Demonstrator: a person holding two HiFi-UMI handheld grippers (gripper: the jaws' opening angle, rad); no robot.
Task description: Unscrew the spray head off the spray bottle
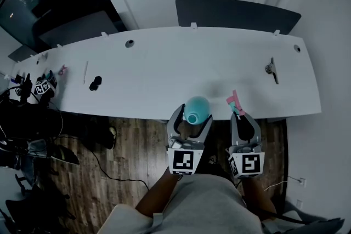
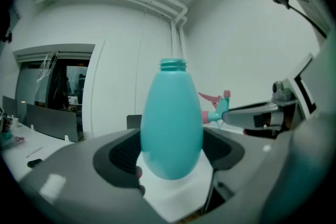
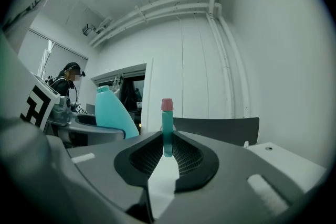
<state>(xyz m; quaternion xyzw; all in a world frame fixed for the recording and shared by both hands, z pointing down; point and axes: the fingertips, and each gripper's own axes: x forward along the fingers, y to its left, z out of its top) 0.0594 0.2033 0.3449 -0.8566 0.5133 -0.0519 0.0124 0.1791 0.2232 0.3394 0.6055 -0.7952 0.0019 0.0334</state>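
The teal spray bottle (image 1: 196,109) stands upright in my left gripper (image 1: 192,117), which is shut on its belly just off the white table's front edge. In the left gripper view the bottle (image 2: 171,123) fills the space between the jaws, and its threaded neck (image 2: 172,64) is bare. The spray head (image 1: 235,100), teal with a pink trigger and nozzle, is apart from the bottle. My right gripper (image 1: 240,115) is shut on it. In the right gripper view the spray head (image 3: 167,126) stands upright between the pads, with the bottle (image 3: 113,113) to its left.
The long white table (image 1: 164,68) carries a small black object (image 1: 95,83), a thin white stick (image 1: 85,71) and a metal part (image 1: 271,69). A dark chair back (image 1: 236,13) stands behind it. Another marker cube (image 1: 43,86) and cables lie at far left. A person (image 3: 65,78) stands in the background.
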